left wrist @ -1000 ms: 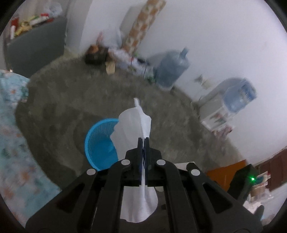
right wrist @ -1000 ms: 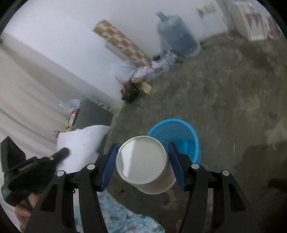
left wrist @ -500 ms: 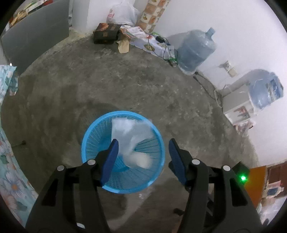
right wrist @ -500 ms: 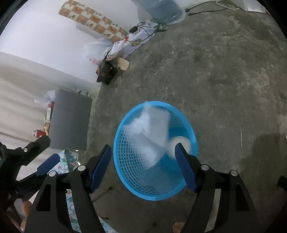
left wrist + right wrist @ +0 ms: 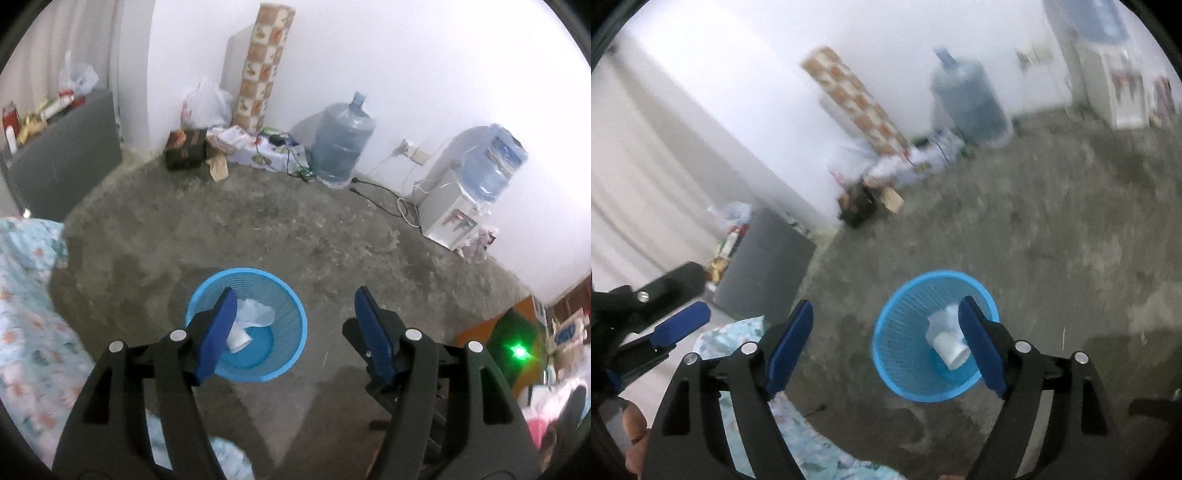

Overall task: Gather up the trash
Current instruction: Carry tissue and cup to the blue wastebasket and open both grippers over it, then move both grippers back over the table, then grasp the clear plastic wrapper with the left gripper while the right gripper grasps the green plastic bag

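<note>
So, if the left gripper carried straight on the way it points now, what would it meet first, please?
Probably bare grey concrete floor, just right of the blue mesh plastic basket. The left gripper is open and empty; depth is uncertain.

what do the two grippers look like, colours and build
Both match. The left gripper and right gripper have black plastic arms with triangular cut-outs and round silver screws at the joints. Each finger ends in a flat, long blue pad. No cables or markings show on them, and no sleeve is in view.
</note>
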`<control>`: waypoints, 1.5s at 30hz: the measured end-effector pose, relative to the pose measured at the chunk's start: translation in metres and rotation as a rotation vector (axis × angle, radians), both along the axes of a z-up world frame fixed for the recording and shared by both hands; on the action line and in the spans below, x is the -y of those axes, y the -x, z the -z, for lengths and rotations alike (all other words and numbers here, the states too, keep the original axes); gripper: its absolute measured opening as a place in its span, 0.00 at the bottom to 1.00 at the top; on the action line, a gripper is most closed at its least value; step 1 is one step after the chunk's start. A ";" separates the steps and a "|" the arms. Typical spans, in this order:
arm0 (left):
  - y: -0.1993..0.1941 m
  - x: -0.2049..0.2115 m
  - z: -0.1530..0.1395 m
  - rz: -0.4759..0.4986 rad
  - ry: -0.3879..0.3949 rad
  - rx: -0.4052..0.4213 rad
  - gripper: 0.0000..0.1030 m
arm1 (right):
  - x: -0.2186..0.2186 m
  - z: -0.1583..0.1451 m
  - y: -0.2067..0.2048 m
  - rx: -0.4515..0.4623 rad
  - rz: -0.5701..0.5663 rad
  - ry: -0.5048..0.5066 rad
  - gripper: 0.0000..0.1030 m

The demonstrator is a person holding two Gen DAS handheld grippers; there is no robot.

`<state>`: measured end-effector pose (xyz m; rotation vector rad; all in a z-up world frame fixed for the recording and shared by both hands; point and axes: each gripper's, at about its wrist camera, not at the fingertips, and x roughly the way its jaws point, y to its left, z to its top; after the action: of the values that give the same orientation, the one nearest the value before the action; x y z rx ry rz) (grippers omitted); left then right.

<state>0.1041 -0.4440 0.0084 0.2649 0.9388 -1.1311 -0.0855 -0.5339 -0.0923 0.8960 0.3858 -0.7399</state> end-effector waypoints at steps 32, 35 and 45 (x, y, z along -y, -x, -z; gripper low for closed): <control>-0.024 -0.534 -0.100 -0.654 0.244 0.060 0.91 | -0.271 -0.146 -0.059 -0.260 -0.362 0.565 0.94; -0.035 -0.559 -0.094 -0.708 0.263 0.062 0.91 | -0.282 -0.146 -0.064 -0.132 -0.482 0.517 0.94; -0.060 -0.561 -0.056 -0.697 0.291 0.002 0.91 | -0.292 -0.119 -0.113 -0.032 -0.704 0.251 0.94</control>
<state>0.1644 0.1172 0.0644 -0.2857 0.7601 -0.6033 0.0272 -0.2417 0.0268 0.4573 0.5806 -0.1443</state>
